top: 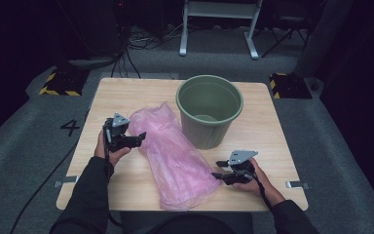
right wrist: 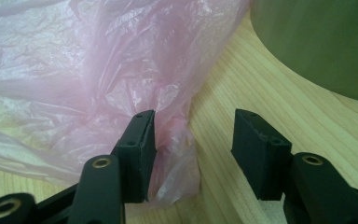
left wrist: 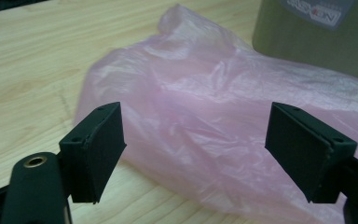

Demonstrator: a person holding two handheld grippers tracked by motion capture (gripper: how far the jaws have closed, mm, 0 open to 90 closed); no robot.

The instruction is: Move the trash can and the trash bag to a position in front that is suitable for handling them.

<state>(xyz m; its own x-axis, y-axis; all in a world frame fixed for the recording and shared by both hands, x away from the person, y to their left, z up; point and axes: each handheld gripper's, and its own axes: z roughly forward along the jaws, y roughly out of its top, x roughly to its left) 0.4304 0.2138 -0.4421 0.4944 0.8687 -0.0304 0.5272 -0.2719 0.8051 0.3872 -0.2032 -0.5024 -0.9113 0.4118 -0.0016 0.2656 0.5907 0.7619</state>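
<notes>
Pink plastic bag [top: 175, 156] lay flat on bench [top: 268, 131], between your grippers, just beside green bin [top: 209, 109]. Your left gripper [top: 139, 139] stood released, jaws wide, at bag's upper left edge, nothing grasped. Your right gripper [top: 218, 169] was released at bag's lower right edge; bag fold [right wrist: 177, 140] sat between jaws, unpinched.

The plastic bag [top: 177, 156] in the middle of the high view is light pink and see-through, with shiny crinkles. The bin [top: 209, 109] at the upper middle is dull green, and in the left gripper view it has a grey label at the upper right. The table [top: 117, 95] is pale wood with thin brown lines. Both grippers, left gripper [top: 135, 139] and right gripper [top: 218, 169], are black, each with a grey plate on top. The floor [top: 24, 146] is grey, with yellow and black striped blocks at the upper left and upper right.
</notes>
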